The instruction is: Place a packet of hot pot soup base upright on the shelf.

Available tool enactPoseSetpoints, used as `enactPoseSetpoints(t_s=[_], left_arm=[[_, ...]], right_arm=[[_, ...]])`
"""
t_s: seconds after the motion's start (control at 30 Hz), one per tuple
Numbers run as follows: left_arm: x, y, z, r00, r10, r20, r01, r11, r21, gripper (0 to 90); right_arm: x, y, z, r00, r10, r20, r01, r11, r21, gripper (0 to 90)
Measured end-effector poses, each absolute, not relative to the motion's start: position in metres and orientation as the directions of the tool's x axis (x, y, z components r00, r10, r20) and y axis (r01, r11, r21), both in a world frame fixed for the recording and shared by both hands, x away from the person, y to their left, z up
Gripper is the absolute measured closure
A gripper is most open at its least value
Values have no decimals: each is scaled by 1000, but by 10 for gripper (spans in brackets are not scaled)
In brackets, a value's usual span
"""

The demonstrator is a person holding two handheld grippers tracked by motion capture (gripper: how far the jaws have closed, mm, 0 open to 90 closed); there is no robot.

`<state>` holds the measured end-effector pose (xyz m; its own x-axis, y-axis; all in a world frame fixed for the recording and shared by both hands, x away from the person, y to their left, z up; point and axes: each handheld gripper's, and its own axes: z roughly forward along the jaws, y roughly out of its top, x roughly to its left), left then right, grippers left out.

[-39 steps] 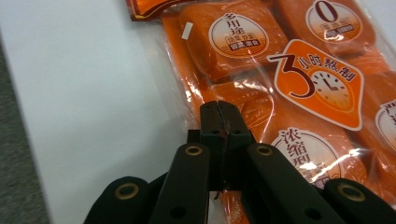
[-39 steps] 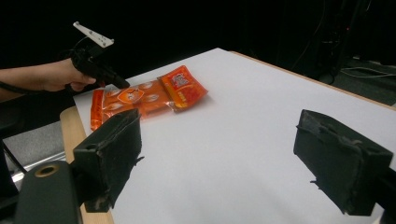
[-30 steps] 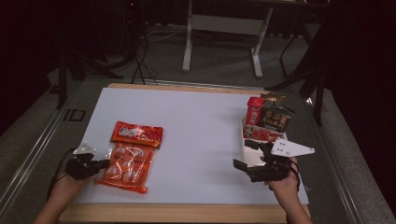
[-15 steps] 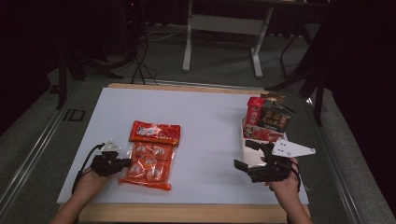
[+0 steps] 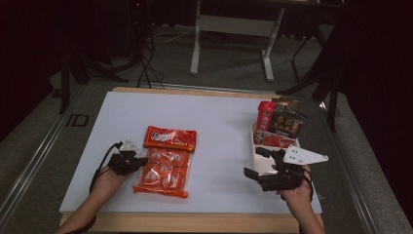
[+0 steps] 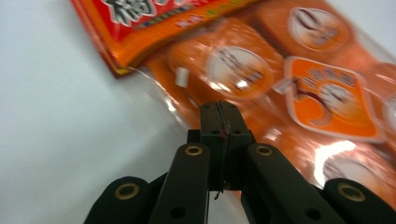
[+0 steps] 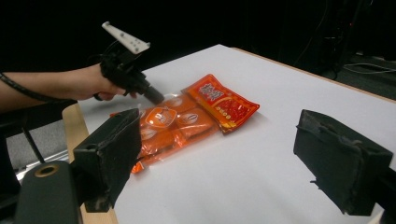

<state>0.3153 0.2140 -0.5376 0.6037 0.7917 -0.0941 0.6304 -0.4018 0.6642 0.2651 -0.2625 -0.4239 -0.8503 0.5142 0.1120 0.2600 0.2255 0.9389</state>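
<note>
While clamped by left gripper (image 5: pixel 139 162) at its edge, orange snack bag (image 5: pixel 162 170) on table (image 5: pixel 214 122), mid-drag toward box (image 5: pixel 272 146); right gripper (image 5: pixel 258 163) apart, idle; next: steady pull, no tearing.

looks like a dark test lab or studio: black walls all round, a white counter (image 5: pixel 214 122) on a wooden base, cables (image 5: pixel 146 73) on the grey floor, a metal stand (image 5: pixel 231 29) behind it.

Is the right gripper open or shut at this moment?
Open. In its own view the right gripper shows its two black jaws standing far apart, with bare white table between them and nothing held.
</note>
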Motion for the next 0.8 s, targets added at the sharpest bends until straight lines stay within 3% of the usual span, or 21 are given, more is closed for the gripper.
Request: enactPoseSetpoints(t_s=[0.37, 0.8], left_arm=[[331, 207, -539, 595, 793, -129, 644, -375, 667, 900], [336, 171, -539, 656, 745, -121, 608, -426, 670, 900]], right_arm=[[266, -263, -426, -851, 513, 117, 266, 228, 936, 148], [265, -265, -426, -851, 512, 116, 264, 226, 938, 148]])
